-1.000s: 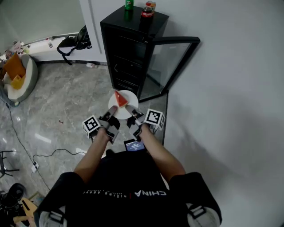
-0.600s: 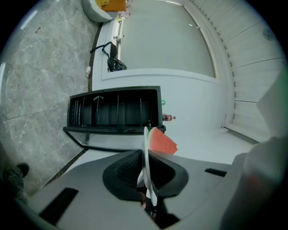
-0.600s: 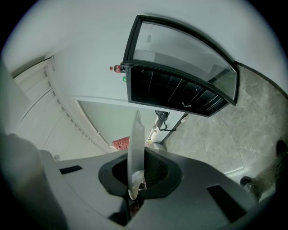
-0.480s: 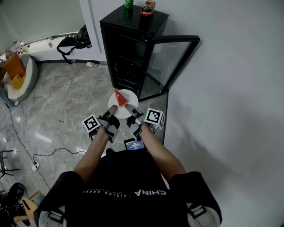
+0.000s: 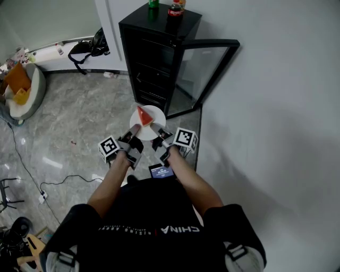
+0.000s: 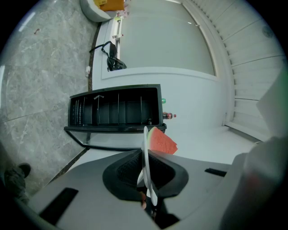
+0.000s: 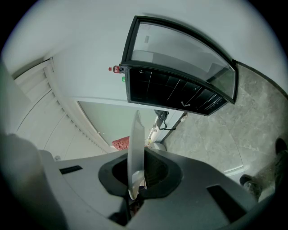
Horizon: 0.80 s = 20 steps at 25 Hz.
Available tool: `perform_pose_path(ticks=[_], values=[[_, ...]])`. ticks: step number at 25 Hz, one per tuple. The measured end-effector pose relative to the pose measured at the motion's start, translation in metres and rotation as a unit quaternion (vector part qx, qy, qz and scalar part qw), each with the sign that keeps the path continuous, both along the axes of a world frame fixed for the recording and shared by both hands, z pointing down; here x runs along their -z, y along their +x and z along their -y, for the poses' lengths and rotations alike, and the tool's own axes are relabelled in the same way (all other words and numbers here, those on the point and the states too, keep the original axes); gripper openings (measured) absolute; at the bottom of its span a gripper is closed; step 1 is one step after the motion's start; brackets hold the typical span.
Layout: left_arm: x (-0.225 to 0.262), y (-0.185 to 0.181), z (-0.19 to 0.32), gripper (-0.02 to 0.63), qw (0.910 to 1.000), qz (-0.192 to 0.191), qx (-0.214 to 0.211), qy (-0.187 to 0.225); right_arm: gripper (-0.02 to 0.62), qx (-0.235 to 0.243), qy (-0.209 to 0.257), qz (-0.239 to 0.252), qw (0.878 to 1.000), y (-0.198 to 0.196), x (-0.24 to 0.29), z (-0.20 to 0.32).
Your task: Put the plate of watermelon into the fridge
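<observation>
The left gripper [image 5: 135, 130] and right gripper [image 5: 158, 133] each clamp the plate [image 5: 155, 115] rim. It carries a watermelon wedge [image 5: 143, 115] and faces the black fridge [image 5: 154, 64], whose glass door [image 5: 204, 71] stands open, with a cola bottle [image 5: 174, 10] on top.

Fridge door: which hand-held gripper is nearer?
Right. The right hand-held gripper clamps the plate rim close to the open door's bottom edge; the left hand-held gripper clamps the rim farther left, facing the fridge interior.

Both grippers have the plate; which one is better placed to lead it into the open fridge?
Left, marginally. The left gripper and right gripper both clamp the plate, but the open door of the fridge stands on the right, likely crowding that gripper.
</observation>
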<state>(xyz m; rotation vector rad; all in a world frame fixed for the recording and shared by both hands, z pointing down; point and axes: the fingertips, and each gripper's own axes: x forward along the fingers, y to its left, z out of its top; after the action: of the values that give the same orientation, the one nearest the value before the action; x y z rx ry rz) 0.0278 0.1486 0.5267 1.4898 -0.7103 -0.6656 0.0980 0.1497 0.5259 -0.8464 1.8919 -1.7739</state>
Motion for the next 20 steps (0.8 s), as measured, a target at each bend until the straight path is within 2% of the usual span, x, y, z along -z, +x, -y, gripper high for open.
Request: perform_pose_path(ticks=[14,20], values=[[-0.008,0.041,0.001,0.029,0.9996,0.010,0.020,-0.020,0.020,0.035,-0.021,0.012,0.999,0.039,-0.011,0.005],[-0.021,0.029,0.016,0.029,0.9991,0.005,0.031,-0.029,0.020,0.049,-0.025,0.008,0.998,0.028,-0.023,0.022]])
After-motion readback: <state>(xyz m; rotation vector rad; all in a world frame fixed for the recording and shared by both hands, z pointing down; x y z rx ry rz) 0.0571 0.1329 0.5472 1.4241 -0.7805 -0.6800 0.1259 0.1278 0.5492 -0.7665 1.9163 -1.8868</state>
